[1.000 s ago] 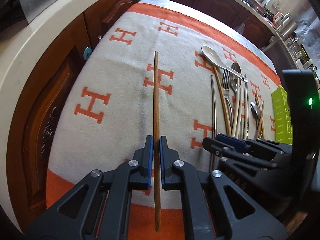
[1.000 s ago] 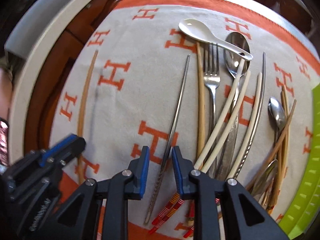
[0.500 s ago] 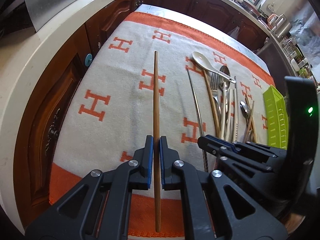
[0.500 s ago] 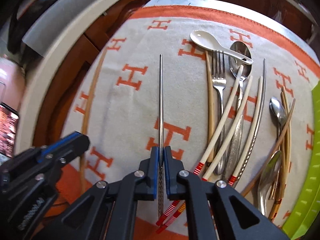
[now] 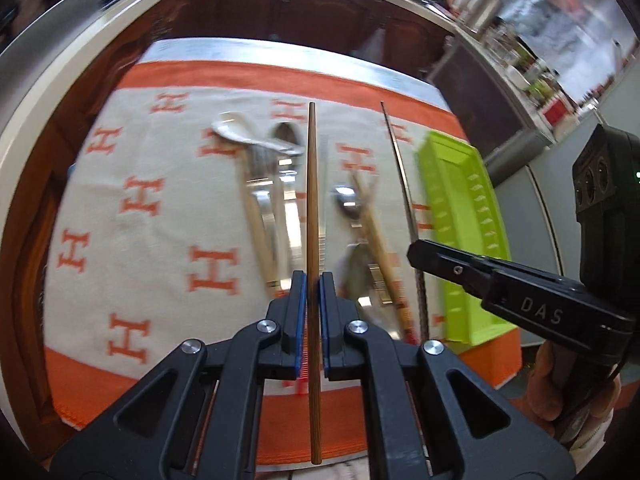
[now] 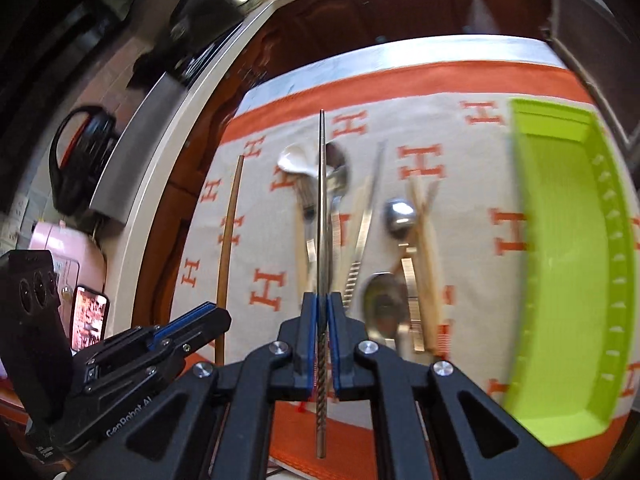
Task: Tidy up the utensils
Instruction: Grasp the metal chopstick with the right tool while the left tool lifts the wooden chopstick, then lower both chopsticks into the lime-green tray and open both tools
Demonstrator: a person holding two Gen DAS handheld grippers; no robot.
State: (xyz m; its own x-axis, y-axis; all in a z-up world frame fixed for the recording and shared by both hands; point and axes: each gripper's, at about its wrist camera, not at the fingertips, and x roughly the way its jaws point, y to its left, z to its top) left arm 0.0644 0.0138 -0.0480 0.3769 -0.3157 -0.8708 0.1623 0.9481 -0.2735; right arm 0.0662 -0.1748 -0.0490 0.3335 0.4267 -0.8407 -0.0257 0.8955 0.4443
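On R tongs (image 5: 424,254) "DAS"; they grip metal chopstick (image 6: 321,208), L tongs (image 5: 312,300) wooden chopstick (image 5: 312,208)

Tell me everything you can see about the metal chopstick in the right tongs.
The metal chopstick is a slim, silvery rod, smooth and tapering to a point at the far end, with a twisted, ridged grip at the near end. The right tongs clamp it near that grip. It is lifted off the blanket, pointing straight ahead, above the remaining cutlery.
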